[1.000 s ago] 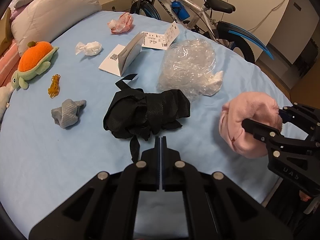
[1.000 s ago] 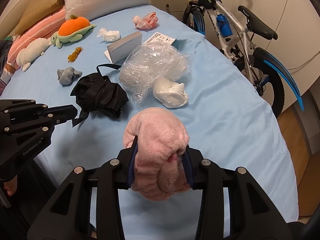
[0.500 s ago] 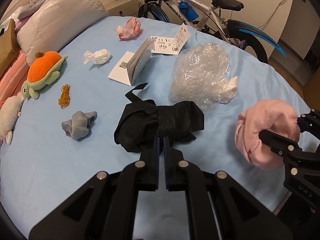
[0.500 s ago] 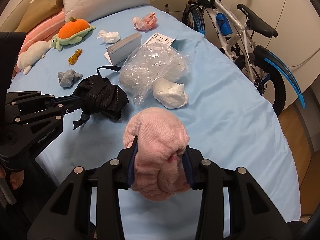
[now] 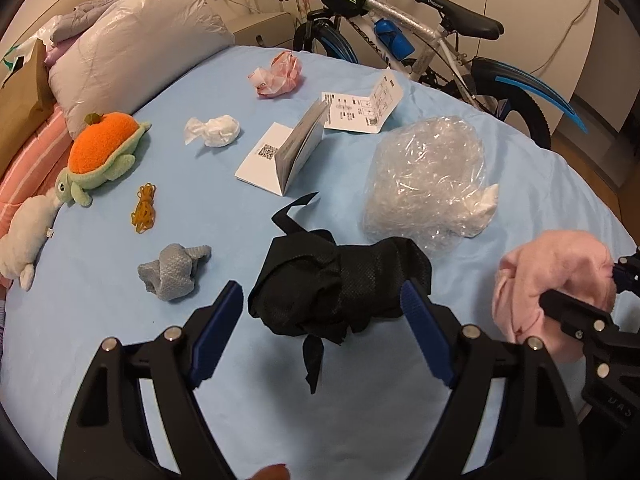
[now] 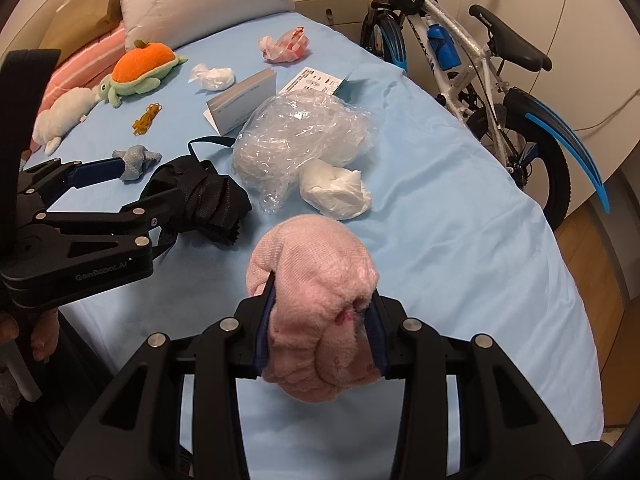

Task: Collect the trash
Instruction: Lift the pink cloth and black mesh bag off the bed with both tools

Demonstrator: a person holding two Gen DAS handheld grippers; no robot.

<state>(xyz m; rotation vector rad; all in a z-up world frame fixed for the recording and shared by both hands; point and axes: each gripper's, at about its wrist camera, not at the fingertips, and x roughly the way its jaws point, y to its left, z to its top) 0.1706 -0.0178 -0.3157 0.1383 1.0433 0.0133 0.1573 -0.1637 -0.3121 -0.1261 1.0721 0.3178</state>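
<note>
While our left tongs (image 5: 322, 312) are opening wide, we record the crumpled black fabric bag (image 5: 340, 284) lying on the blue bed sheet (image 5: 100, 320) between their blue pads (image 5: 218, 332), untouched by either. Our right tongs (image 6: 322, 320) stand partly closed, clamped on a pink fuzzy bundle (image 6: 316, 280) held above the bed's near edge. Just beyond the black bag we list a clear plastic bag (image 5: 428, 176) with a white crumpled wad (image 5: 486, 206) against it. Further items on the sheet: grey cloth scrap (image 5: 174, 270), yellow rubber bands (image 5: 144, 208), folded booklet (image 5: 280, 156), printed leaflet (image 5: 360, 110), white tissue ball (image 5: 214, 130), pink-and-white wrapper (image 5: 278, 74), orange turtle plush (image 5: 102, 154). Beside the bed: a bicycle (image 5: 420, 36).
</note>
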